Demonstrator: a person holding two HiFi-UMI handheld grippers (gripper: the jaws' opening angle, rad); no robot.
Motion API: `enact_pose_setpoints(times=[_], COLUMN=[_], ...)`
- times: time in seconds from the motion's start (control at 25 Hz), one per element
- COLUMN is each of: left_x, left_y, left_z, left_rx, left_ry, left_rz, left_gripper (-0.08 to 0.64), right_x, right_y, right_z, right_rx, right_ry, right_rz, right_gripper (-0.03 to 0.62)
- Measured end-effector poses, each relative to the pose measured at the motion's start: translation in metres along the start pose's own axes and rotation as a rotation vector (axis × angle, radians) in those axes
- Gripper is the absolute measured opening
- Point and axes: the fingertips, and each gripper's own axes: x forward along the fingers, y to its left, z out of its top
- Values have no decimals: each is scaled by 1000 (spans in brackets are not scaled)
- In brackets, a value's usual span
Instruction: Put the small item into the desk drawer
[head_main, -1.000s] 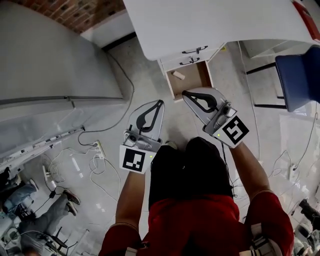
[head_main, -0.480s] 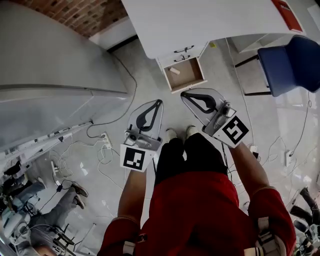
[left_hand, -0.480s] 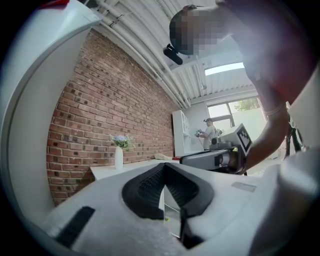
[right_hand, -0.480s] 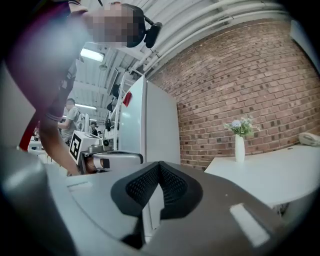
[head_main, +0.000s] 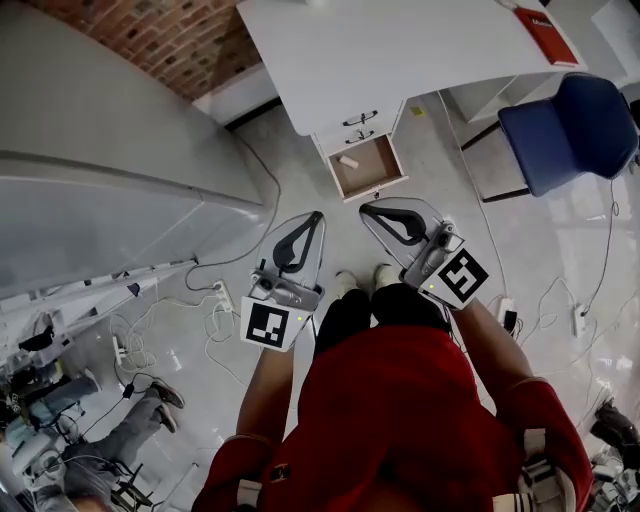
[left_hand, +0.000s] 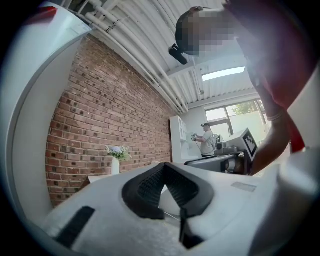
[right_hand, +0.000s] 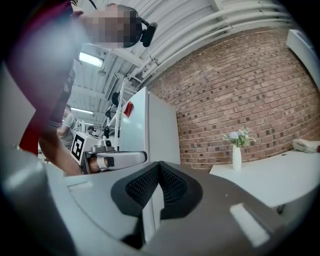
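The white desk (head_main: 400, 50) stands at the top of the head view. Its lower drawer (head_main: 385, 180) is pulled open, and a small pale item (head_main: 348, 160) lies inside near the back left. Both grippers hang well short of the drawer, above the person's shoes. My left gripper (head_main: 317, 216) is shut with nothing in it, its tips meeting in the left gripper view (left_hand: 164, 165). My right gripper (head_main: 364, 209) is also shut and empty, jaws together in the right gripper view (right_hand: 159, 164).
A blue chair (head_main: 565, 130) stands right of the desk and a red book (head_main: 540, 22) lies on its far corner. A grey cabinet (head_main: 100, 150) fills the left side. Cables and a power strip (head_main: 225, 295) lie on the floor. A vase of flowers (right_hand: 236, 150) stands on the desk.
The desk and open drawer have shrunk and slid left in the head view, as the person moved back from them. Both grippers stay shut and keep their places.
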Motion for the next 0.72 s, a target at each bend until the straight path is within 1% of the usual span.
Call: enact_pose_setpoints(times=[0.2,0.44,0.56,0.72], left_x=[-8,-17,-19,-22], left_y=[-16,-29,-35,-45], left_z=[16,21,30,31], left_rx=[4,21,12,1], left_ry=[-21,-42,-63,-46], left_rz=[-13,-42,-50,-70], left_gripper=[5,5,5,5], right_x=[-14,-33,-42,-51], right_y=[16,23,29,35], right_z=[18,25,29,30], right_rx=[-6,-17,-24,-18], right_ry=[-18,-19,-25,-22], right_rz=[-10,-54,-67,-86], right_gripper=[11,11,11,11])
